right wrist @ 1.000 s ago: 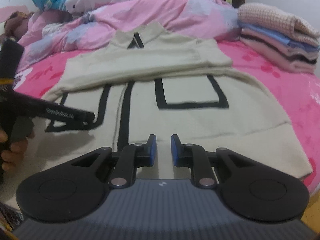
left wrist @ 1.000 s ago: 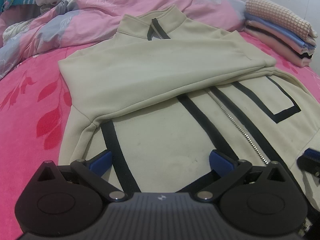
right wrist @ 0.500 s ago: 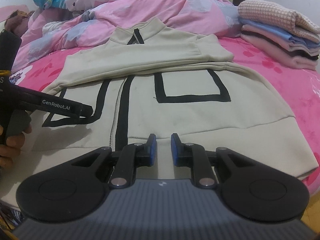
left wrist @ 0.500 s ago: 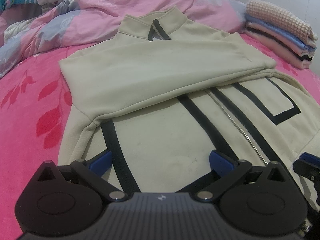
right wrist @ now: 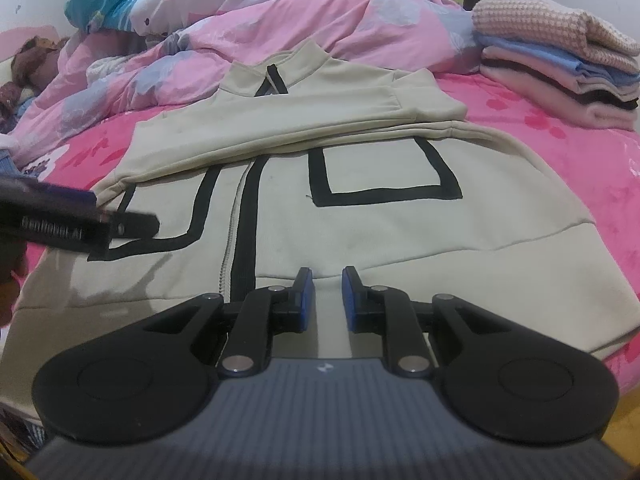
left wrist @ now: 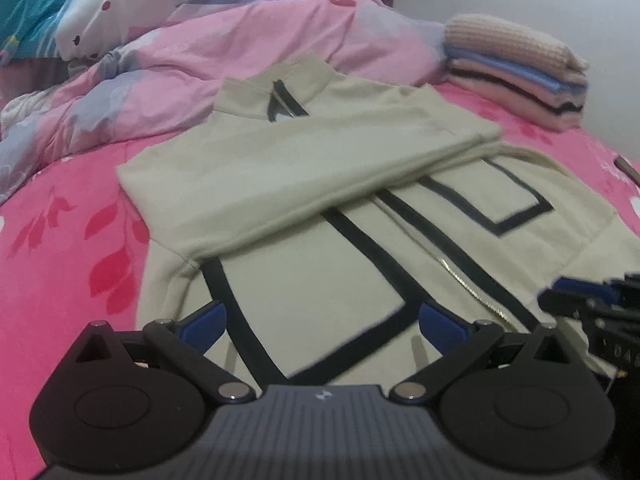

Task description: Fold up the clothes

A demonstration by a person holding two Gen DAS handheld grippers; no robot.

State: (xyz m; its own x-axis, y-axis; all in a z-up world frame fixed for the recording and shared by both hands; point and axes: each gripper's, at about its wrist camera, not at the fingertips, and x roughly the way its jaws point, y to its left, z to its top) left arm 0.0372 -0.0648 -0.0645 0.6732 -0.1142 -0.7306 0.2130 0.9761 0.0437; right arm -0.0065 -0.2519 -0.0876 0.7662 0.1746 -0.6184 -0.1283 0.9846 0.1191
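Observation:
A beige zip jacket [left wrist: 320, 184] with black stripes lies flat on the pink bed, both sleeves folded across its chest. My left gripper [left wrist: 322, 318] hovers open over the jacket's lower left panel, its blue pads wide apart with nothing between them. In the right wrist view the left gripper [right wrist: 120, 228] shows as a dark bar at the left. My right gripper [right wrist: 328, 280] is over the hem of the jacket [right wrist: 360, 220], right of the zip. Its pads stand a narrow gap apart and hold nothing. The right gripper's tip [left wrist: 568, 296] shows at the right edge.
A stack of folded clothes [right wrist: 556, 64] sits at the back right, also seen as the same stack [left wrist: 516, 68]. A rumpled pink quilt [right wrist: 280, 20] is heaped behind the collar. Bare pink sheet [left wrist: 60, 240] lies left of the jacket.
The left gripper has drawn back and up a little, so the jacket looks smaller and farther in its view. The right gripper has stayed over the hem with the same narrow gap.

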